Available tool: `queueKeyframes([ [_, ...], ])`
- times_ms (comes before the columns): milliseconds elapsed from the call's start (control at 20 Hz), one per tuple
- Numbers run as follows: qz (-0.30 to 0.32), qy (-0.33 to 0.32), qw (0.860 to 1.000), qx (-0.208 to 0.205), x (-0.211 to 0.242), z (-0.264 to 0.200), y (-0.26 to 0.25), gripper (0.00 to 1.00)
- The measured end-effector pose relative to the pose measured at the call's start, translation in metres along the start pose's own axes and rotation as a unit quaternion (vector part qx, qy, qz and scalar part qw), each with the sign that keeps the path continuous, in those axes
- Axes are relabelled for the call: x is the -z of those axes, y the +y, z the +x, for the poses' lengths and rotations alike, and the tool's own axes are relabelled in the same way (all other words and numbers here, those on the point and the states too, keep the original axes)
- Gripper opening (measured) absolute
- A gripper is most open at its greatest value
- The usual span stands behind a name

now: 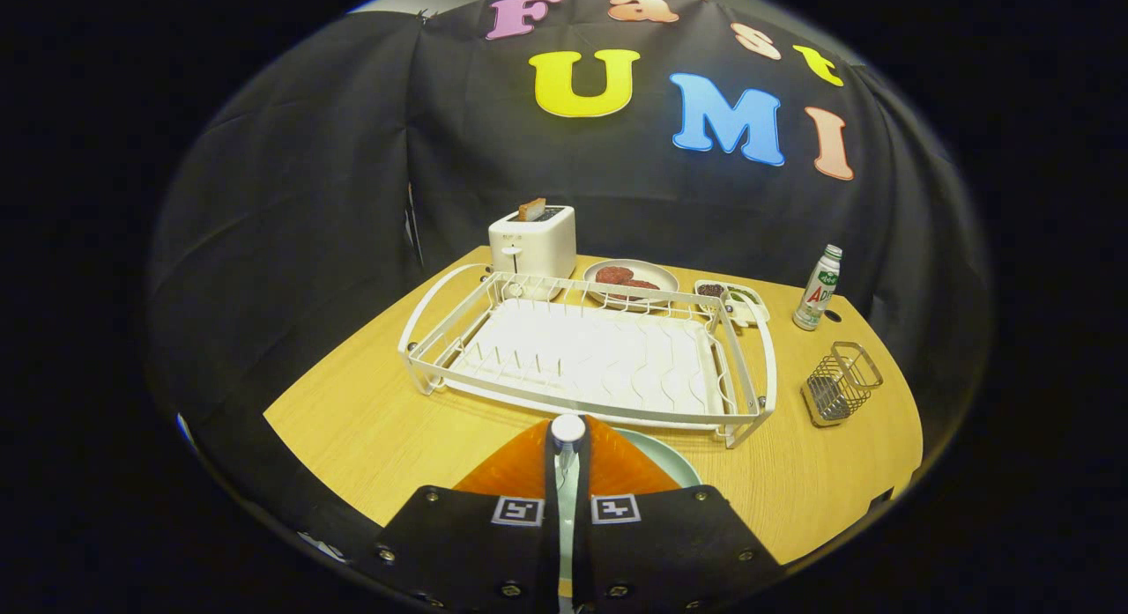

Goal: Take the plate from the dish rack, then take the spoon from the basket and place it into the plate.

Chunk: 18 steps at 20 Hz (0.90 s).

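My gripper (567, 447) is shut on the spoon (567, 430). The spoon's round pale end sticks out past the fingertips and its slim shaft runs back between the fingers. A pale green plate (663, 462) lies on the wooden table right under the fingers, mostly hidden by them, just in front of the white dish rack (590, 354). The rack's slots hold nothing. The small wire basket (842, 383) stands to the right of the rack, and nothing shows inside it.
Beyond the rack stand a white toaster (533, 241) with a slice of bread in it, a plate of dark food (630, 277) and a small dish (731, 299). A bottle (818, 288) stands behind the basket. The table's front edge lies close below the fingers.
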State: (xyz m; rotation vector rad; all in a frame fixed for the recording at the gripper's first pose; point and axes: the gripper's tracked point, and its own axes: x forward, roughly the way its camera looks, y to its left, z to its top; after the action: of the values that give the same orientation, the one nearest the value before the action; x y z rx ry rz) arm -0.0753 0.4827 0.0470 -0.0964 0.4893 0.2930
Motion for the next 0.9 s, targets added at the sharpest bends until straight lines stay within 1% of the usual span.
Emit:
queueKeyframes([
  [50, 0.002, 0.000, 1.000, 0.002, 0.000, 0.001, -0.001, 0.09],
  [100, 0.007, -0.002, 1.000, 0.003, -0.001, 0.002, -0.003, 0.10],
  [150, 0.012, 0.000, 1.000, 0.004, 0.000, 0.002, -0.002, 0.12],
  [350, 0.021, -0.005, 1.000, 0.020, -0.003, 0.000, -0.014, 0.13],
  [500, 0.024, -0.020, 0.999, 0.032, -0.012, -0.003, -0.024, 0.13],
  [550, 0.026, -0.025, 0.999, 0.037, -0.015, -0.004, -0.029, 0.19],
  [900, 0.044, -0.047, 0.996, 0.060, -0.037, -0.006, -0.052, 0.19],
])
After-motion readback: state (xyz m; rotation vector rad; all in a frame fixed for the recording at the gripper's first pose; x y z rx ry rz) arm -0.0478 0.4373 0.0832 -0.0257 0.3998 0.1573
